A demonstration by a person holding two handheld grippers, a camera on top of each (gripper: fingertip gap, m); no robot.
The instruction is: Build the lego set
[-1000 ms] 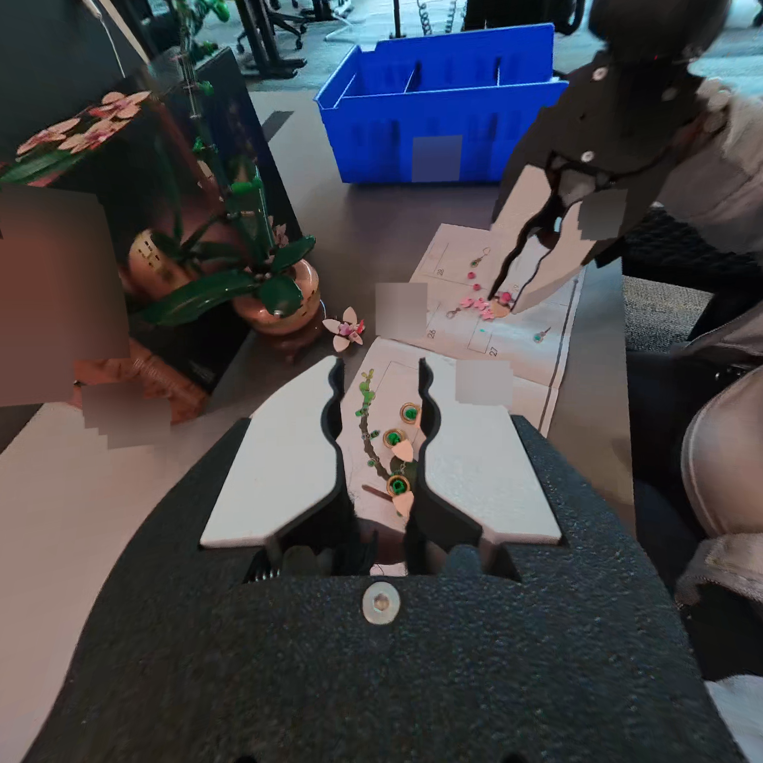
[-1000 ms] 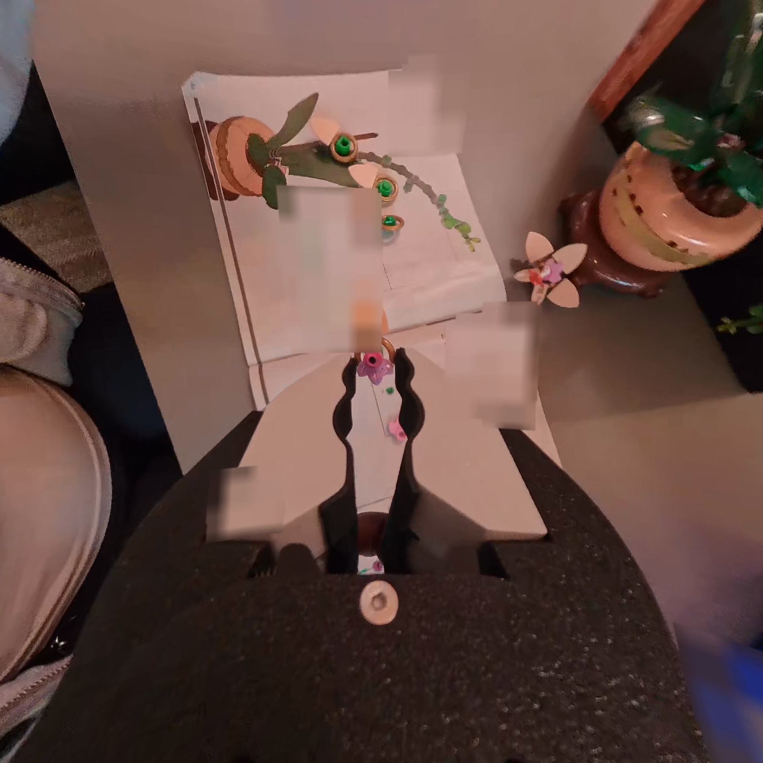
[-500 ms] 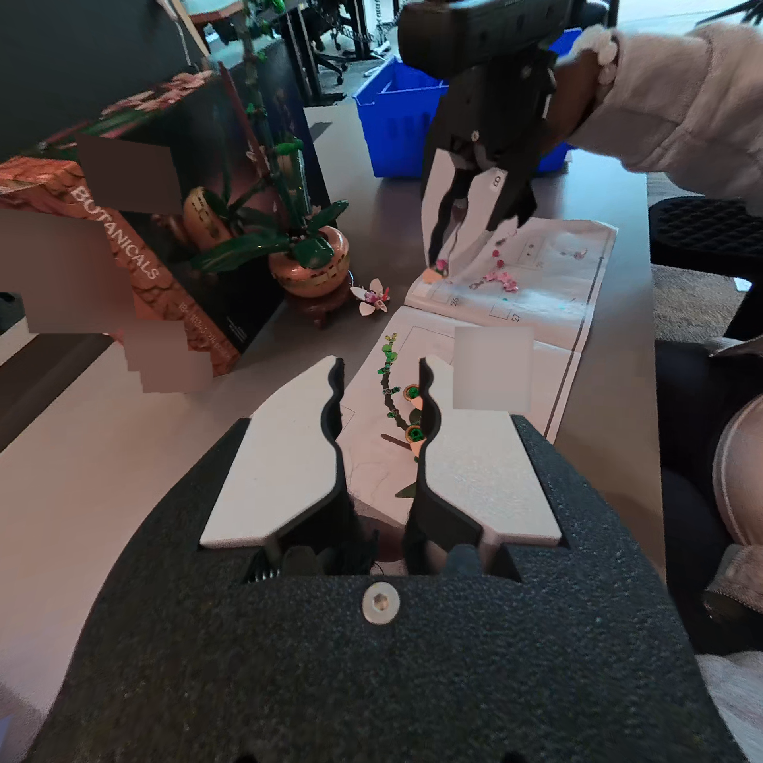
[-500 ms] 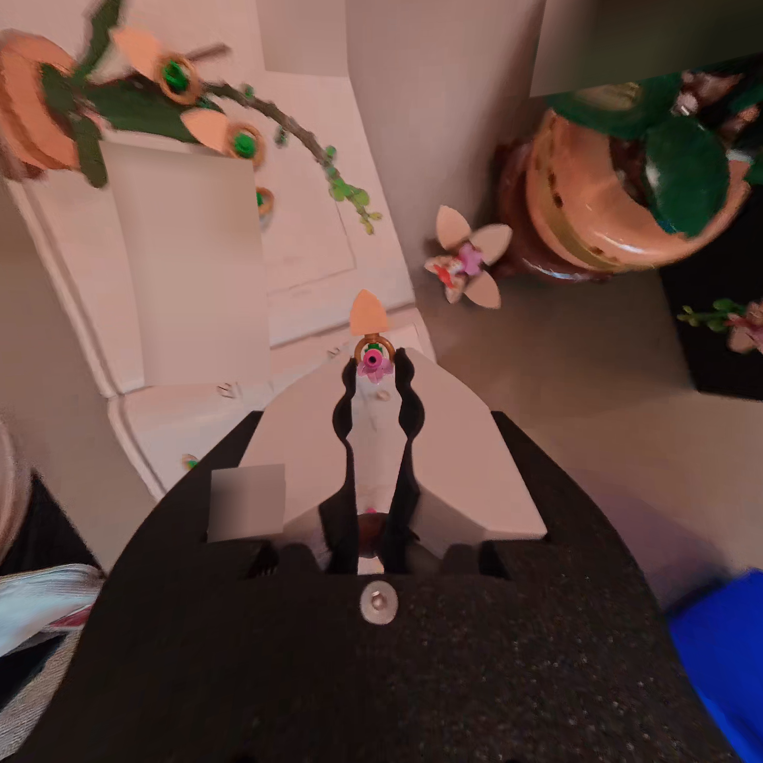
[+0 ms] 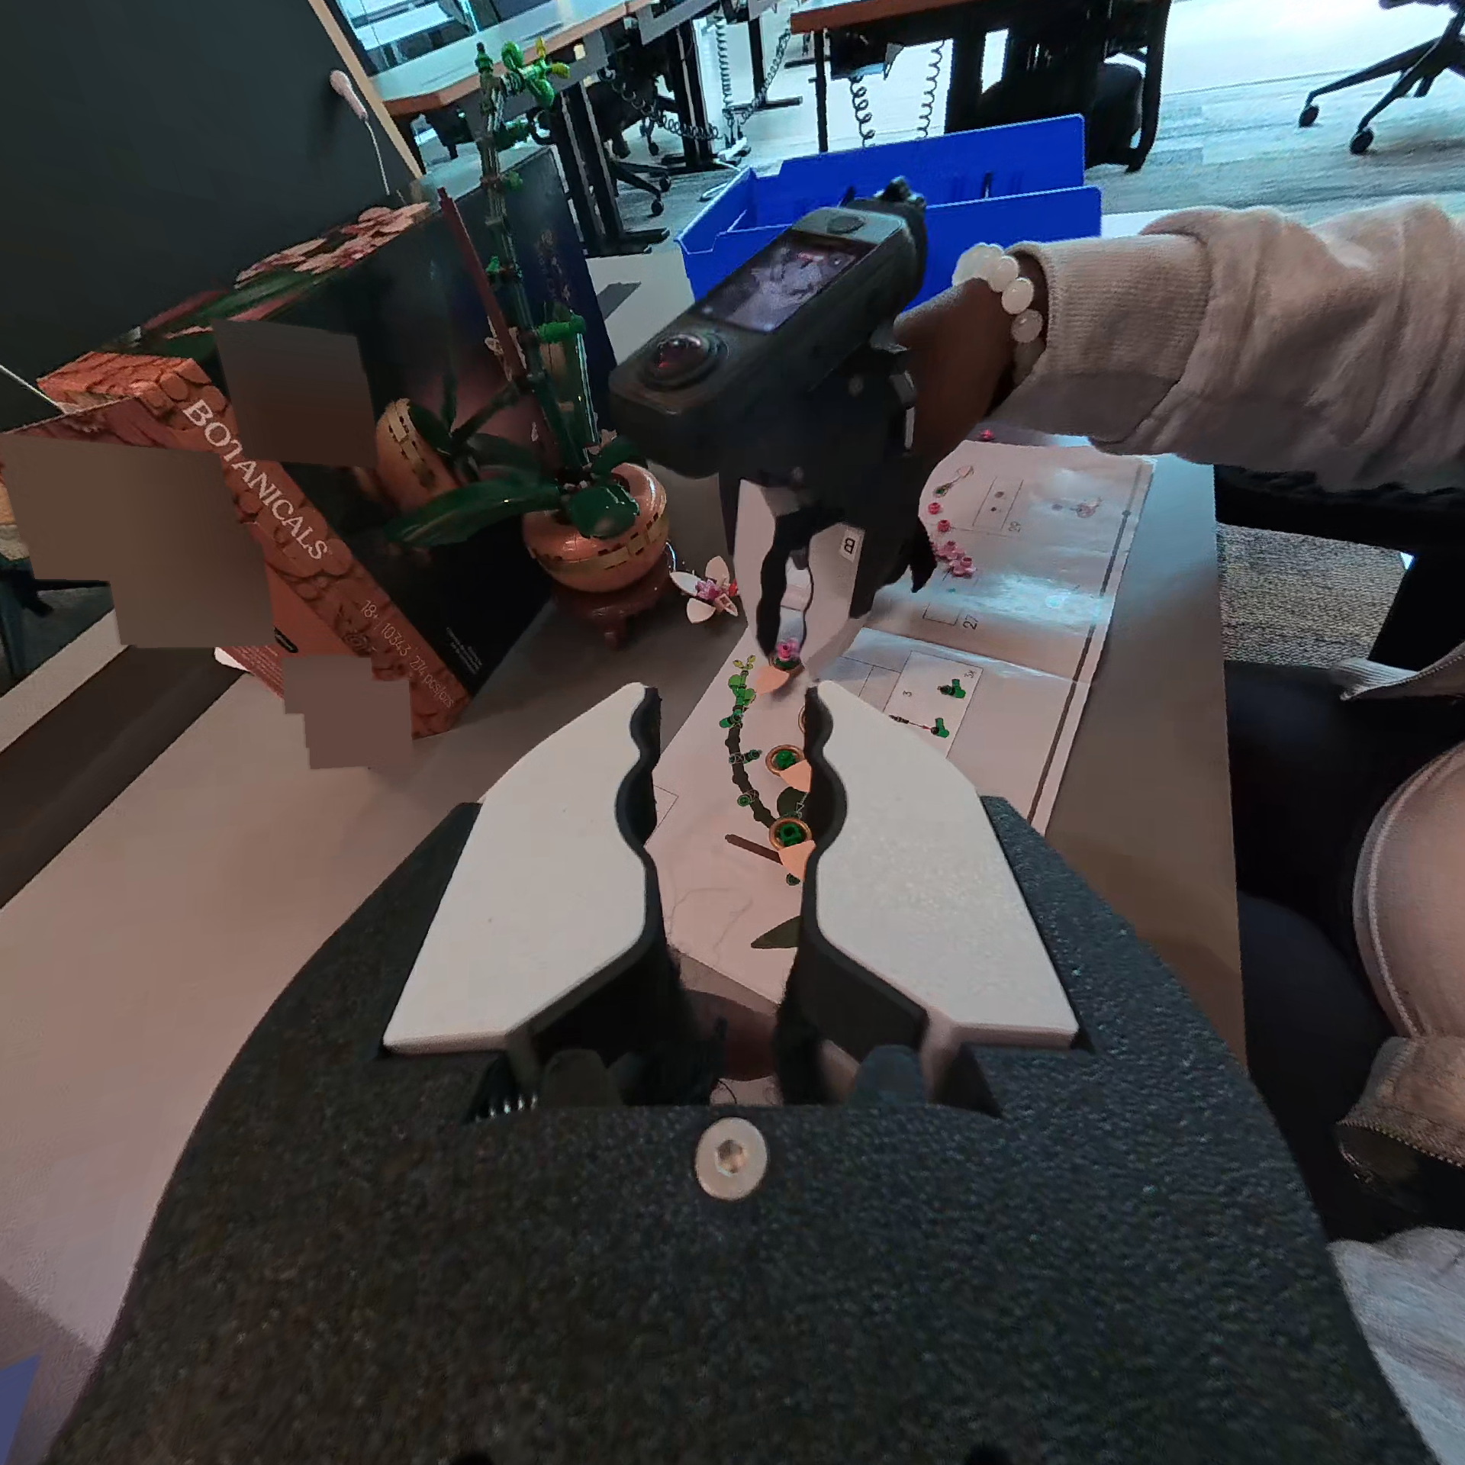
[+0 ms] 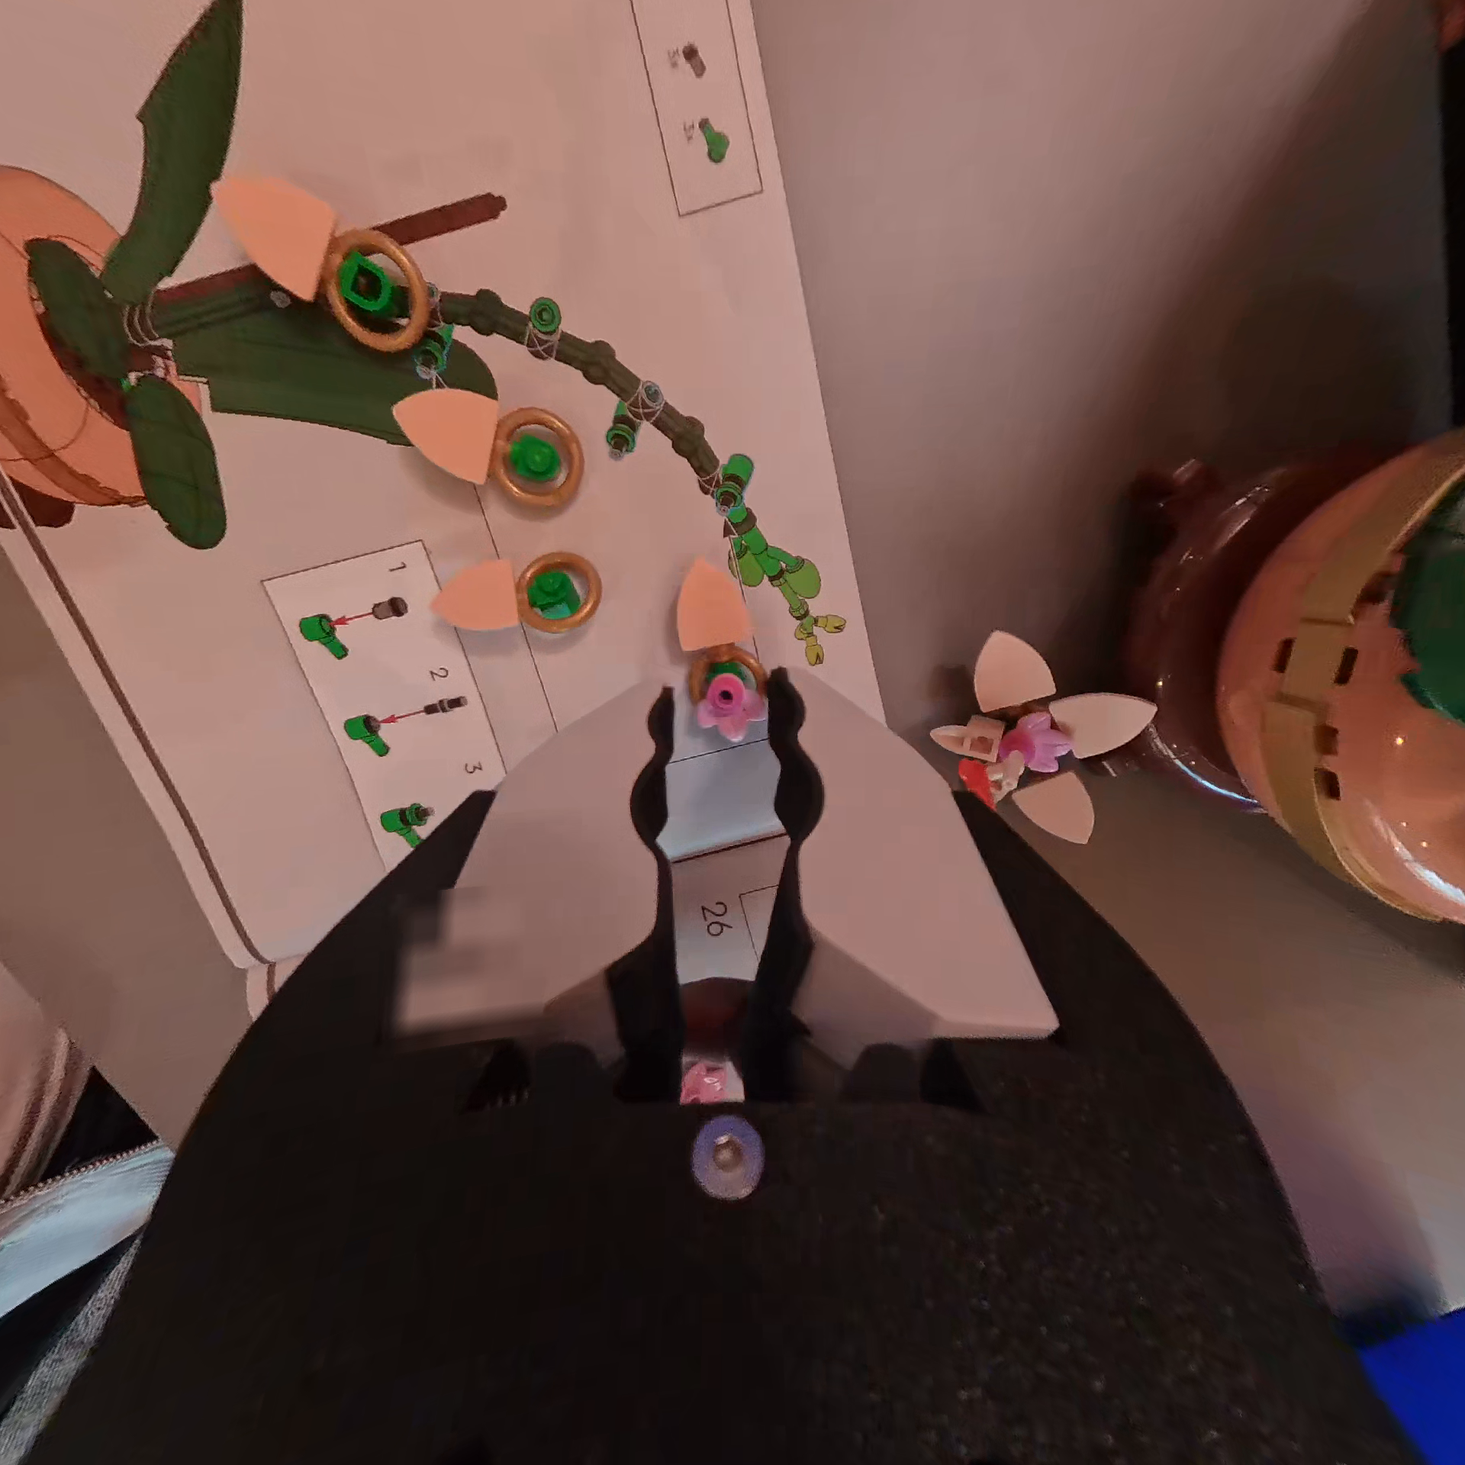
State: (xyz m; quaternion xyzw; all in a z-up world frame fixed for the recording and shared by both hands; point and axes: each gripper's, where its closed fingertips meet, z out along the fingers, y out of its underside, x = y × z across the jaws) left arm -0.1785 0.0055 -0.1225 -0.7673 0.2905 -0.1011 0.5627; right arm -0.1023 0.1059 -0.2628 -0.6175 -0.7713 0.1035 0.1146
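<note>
My right gripper [image 6: 721,698] stands tip-down on the open instruction booklet [image 6: 793,317]. A small flower piece [image 6: 725,701], with a gold ring, a pink blossom and a peach petal, lies on the page between its fingertips. The right pad is at the piece; a gap shows at the left pad, so the jaws are open. The left wrist view shows the same piece [image 5: 785,662] on the page under the right gripper [image 5: 789,646]. My left gripper [image 5: 731,701] is open and empty, just short of that piece.
A finished flower with white petals [image 5: 708,590] lies beside the brick-built potted plant [image 5: 594,531]. The set's box [image 5: 317,515] stands at the left, and a blue bin [image 5: 951,198] is behind. Loose pink pieces [image 5: 951,555] lie on the far page. A person's sleeve [image 5: 1229,333] reaches in from the right. Across from one pair of fingers to the other is roughly 20 cm.
My right gripper carried the flower piece from the far page to the near page, set it down by the left gripper's tips, and its jaws widened. The left gripper stayed open.
</note>
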